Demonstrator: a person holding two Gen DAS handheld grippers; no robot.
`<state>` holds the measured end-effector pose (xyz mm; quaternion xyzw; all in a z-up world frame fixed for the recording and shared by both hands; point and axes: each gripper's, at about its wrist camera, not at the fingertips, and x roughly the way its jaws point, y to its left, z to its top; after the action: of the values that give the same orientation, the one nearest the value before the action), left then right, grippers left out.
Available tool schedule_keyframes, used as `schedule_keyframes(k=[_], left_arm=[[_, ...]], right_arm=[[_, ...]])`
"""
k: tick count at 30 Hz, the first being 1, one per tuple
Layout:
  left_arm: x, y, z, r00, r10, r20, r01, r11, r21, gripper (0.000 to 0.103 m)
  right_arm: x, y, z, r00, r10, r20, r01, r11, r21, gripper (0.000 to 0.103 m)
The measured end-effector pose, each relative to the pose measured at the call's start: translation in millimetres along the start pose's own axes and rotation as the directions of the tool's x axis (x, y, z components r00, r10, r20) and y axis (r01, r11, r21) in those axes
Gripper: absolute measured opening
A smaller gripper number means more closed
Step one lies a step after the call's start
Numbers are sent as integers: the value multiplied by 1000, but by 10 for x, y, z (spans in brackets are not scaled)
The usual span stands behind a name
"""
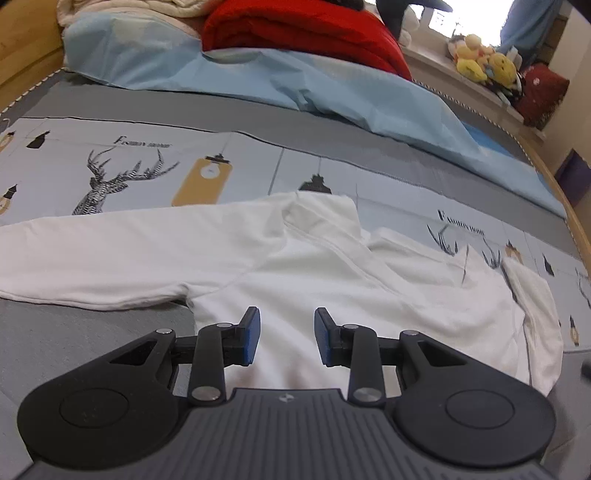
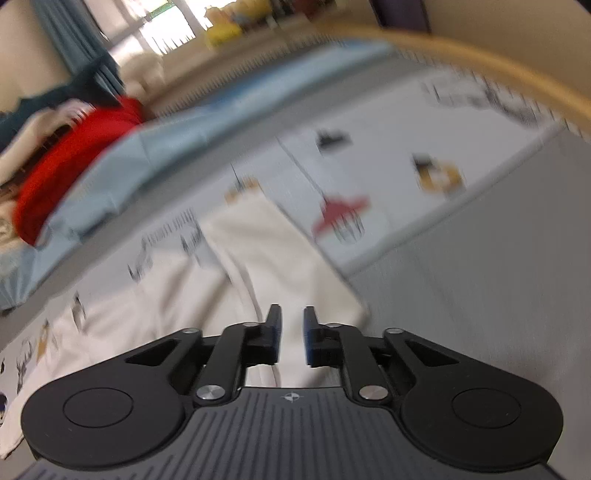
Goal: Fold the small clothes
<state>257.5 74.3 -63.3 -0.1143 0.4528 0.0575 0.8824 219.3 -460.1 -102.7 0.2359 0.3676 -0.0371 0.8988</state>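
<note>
- Left wrist view: the white top [image 1: 314,266] is spread flat across the middle of the frame on the printed bedsheet [image 1: 147,162], collar towards the top, 1 long sleeve running out to the left edge and the other side bunched at the right.
- Same view: the left gripper [image 1: 287,338] sits low centre over the body of the top with its jaws apart and nothing between the blue pads. It looks like it's hovering, not pinching.
- Upper part of that frame is a light blue quilt [image 1: 258,81] with a red blanket [image 1: 295,26] on it, well apart from the top.
- Right wrist view: blurry, so take this loosely. The white top [image 2: 258,258] runs up the lower middle of the frame, and the right gripper [image 2: 292,336] is over its sleeve end with a narrow gap between the jaws. I can see cloth through the gap, but I can't tell if it's actually caught.
- Handling guess: thin, soft, light knit, so it'll sag and drag instead of holding shape. I'd pinch a cuff or hem edge, not the flat middle, and lift it clear before carrying it over.
</note>
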Motion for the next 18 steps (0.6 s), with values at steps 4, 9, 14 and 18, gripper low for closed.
schedule_keyframes(k=[4,9,14,18], left_arm=[[74,-29,-34,1000,20,-16,-20,1000,13,36],[123,-11,-40,999,30,-25,-29,1000,10,36],[190,39,-47,998,54,-42,-54,999,5,36],[231,81,-20,997,67,-47,-68,998,-5,36]], right_arm=[[344,188,63,999,31,24,-29,998,-59,23],[952,634,176,1000,9,5,-8,978,-208,33],[1489,860,194,997,-66,-32,56,968,-244,43],[1728,922,108,990,-132,-44,112,943,-312,40]])
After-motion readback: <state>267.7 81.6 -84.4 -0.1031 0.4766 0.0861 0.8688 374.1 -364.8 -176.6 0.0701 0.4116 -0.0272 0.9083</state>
